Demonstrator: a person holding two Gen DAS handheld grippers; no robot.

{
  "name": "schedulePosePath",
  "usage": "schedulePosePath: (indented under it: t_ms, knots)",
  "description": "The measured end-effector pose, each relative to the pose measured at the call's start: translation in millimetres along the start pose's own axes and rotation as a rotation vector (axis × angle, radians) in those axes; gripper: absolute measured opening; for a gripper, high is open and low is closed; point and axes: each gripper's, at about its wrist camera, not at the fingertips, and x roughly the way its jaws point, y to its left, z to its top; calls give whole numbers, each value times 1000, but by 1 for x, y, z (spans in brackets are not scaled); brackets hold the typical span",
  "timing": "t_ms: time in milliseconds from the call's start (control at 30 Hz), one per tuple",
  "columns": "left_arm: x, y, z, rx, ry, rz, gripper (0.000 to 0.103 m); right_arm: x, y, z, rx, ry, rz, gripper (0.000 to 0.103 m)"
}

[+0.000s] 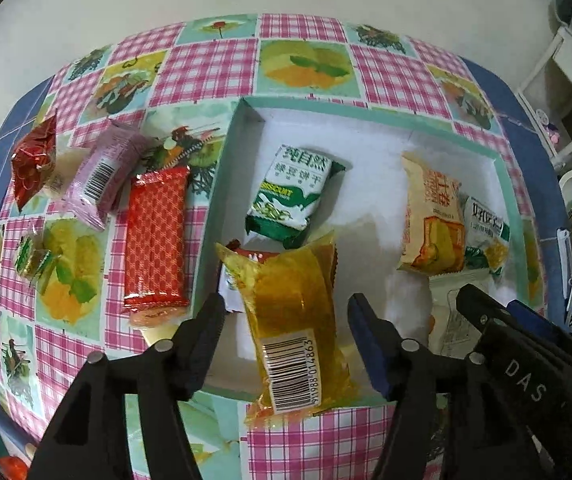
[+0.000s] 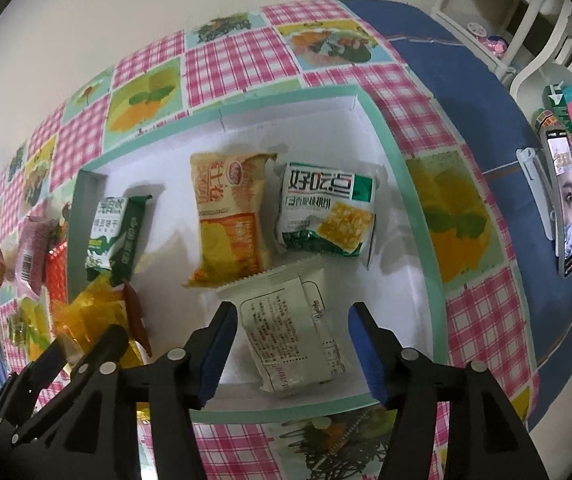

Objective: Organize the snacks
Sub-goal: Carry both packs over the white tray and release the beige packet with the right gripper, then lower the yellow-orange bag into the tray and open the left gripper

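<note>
The yellow packet (image 1: 294,320) lies lengthwise between the spread left claw (image 1: 286,328), untouched (half over the box (image 1: 221,184) rim); the right claw (image 2: 290,340) is likewise spread around the white packet (image 2: 290,328).

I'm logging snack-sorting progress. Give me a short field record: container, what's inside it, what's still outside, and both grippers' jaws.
container: white box with teal rim
inside: green biscuit pack, orange-cream pack, green-white cracker pack, white pack
on near rim: yellow pack
outside: red pack, pink pack
left gripper: jaws open around yellow pack
right gripper: jaws open around white pack
</note>
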Motion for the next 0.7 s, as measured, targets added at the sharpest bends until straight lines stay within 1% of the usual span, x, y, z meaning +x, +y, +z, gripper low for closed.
schedulePosePath:
  t_ms: [133, 267, 300, 333, 400, 567, 700]
  knots:
    - [-8, 12, 4, -44, -17, -21, 69, -13, 3, 1, 0, -37, 14, 63]
    - [-14, 32, 8, -103, -35, -8, 70, -20, 10, 2, -13, -60, 19, 63]
    - [-15, 38, 9, -120, -39, -7, 71, -19, 11, 3, -16, -61, 19, 63]
    - [-16, 44, 9, -136, -41, -4, 75, -19, 14, 3, -20, -60, 19, 66]
    - [-16, 54, 11, -162, -46, 5, 79, -18, 18, 3, -30, -56, 20, 67]
    - [-15, 72, 12, -208, -39, 16, 79, -17, 27, 1, -50, -50, 28, 69]
    - [-15, 77, 11, -214, -39, 28, 79, -17, 31, 0, -58, -50, 33, 70]
